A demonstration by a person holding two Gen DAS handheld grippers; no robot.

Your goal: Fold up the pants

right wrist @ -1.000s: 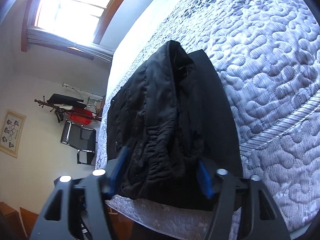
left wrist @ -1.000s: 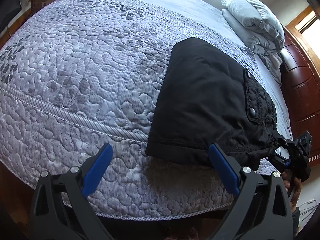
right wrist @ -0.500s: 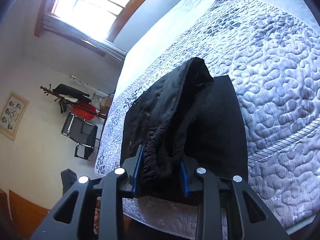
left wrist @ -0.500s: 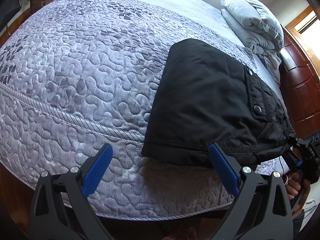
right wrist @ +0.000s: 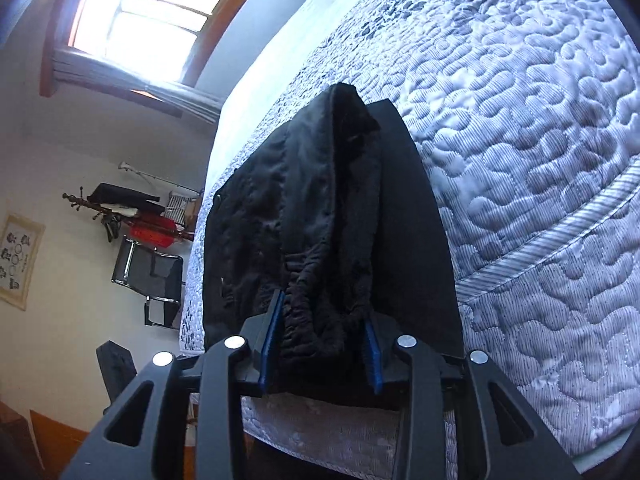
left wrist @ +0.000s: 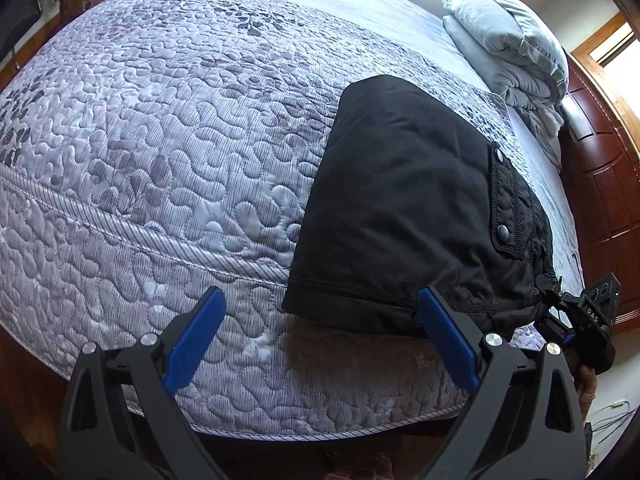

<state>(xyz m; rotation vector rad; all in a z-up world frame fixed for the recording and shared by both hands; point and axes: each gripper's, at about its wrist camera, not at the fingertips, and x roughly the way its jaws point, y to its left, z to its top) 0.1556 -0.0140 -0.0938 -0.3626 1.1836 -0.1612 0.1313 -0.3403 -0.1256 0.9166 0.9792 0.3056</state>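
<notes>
A wide bed (left wrist: 168, 128) fills most of both views. It wears a grey quilted cover with a pebble pattern and a striped piping band along its edge. At the head of the bed, in the left wrist view, lies a pile of pale grey pillows (left wrist: 508, 40), and beside it stands a dark red wooden headboard (left wrist: 600, 184).

The black pants (left wrist: 408, 204) lie folded into a thick packet near the edge of the bed, and the lower hem hangs a little over the piping band. A pocket flap with two metal snap buttons (left wrist: 502, 233) sits on the top layer, toward the headboard side.

In the right wrist view, a bright window (right wrist: 160, 16) with a wooden frame is at the upper left. Under it a coat rack (right wrist: 120, 204) carries dark and red things, and a black chair (right wrist: 152, 276) stands near it. A framed picture (right wrist: 18, 260) hangs on the wall.

The right gripper (right wrist: 320, 344) has the gathered elastic waist of the pants between its blue fingers (right wrist: 270, 344). The fingers touch the bunched cloth on both sides while they are opening.

The left gripper (left wrist: 320, 340) hovers over the side of the mattress. Its fingers are spread wide with nothing between them, and the right one is just in front of the hem of the pants.

A part of a hand (left wrist: 586, 384) shows under the right gripper in the left wrist view.
</notes>
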